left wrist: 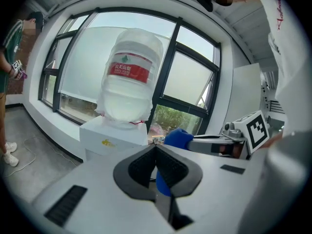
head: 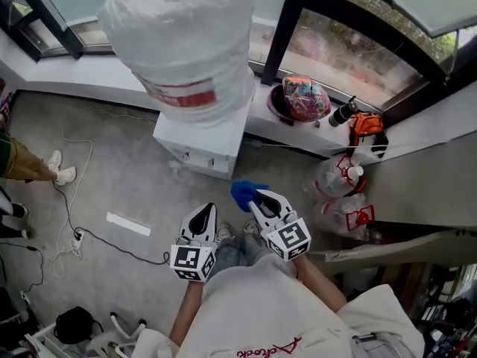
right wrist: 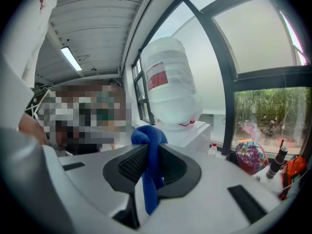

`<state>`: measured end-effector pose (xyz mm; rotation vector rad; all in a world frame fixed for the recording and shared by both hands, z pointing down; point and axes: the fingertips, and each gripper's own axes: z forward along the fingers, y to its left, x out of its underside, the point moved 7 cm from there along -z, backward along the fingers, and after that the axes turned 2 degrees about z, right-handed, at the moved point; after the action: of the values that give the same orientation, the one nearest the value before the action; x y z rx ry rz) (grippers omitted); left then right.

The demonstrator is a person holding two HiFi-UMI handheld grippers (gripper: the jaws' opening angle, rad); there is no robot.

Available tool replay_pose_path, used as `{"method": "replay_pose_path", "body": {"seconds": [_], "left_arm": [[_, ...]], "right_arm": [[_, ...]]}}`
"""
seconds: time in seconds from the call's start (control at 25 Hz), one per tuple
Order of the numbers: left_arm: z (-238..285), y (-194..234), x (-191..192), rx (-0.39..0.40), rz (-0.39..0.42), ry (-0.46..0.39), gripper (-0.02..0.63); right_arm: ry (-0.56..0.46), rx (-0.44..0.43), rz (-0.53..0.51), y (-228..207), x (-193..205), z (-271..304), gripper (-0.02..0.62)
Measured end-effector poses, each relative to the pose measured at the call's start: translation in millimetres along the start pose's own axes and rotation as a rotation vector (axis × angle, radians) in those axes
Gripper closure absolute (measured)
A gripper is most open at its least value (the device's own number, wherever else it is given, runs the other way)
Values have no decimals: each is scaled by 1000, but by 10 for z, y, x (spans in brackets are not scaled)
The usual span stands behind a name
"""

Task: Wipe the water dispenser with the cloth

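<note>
The right tongs [right wrist: 151,156] are clamped on the blue cloth [right wrist: 147,136]. It looks soft, light and limp, bunching above the jaws and trailing below, so a mid-fold hold suits. The left tongs [left wrist: 156,152] are closed and empty. The water dispenser [head: 200,142] stands farther off, untouched.

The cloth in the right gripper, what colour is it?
Blue. The cloth shows best in the right gripper view.

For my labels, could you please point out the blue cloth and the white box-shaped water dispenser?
blue cloth [right wrist: 148,139]: right gripper view, bunched top.
white box-shaped water dispenser [head: 195,137]: head view, top panel.
</note>
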<state>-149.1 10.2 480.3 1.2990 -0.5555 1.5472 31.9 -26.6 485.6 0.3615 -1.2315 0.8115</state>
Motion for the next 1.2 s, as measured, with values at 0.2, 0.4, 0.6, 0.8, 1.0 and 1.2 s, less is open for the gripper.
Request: {"method": "replay_pose_path", "body": {"seconds": [0.2,0.4,0.6,0.8,1.0,1.2], "left_arm": [[134,27,105,-13,-19,24,594],[182,40,159,-34,-37,41,594],[248,76,132,-50,-48,46,594],[254,87,176,-59,-52,52,594],[232,88,191,-72,-62,54,594],[205,158,213,-91,-74,58,594]], "right_arm": [[36,-20,14,-113,131,107,520],[66,-31,10,-247,231,249,520],[78,-35,-15,-467,212,533,520],[72,-30,-45,-652,151,802,520],[77,-25,-66,-789,106,980,520],[89,6,-71,-992,92,1157,520]]}}
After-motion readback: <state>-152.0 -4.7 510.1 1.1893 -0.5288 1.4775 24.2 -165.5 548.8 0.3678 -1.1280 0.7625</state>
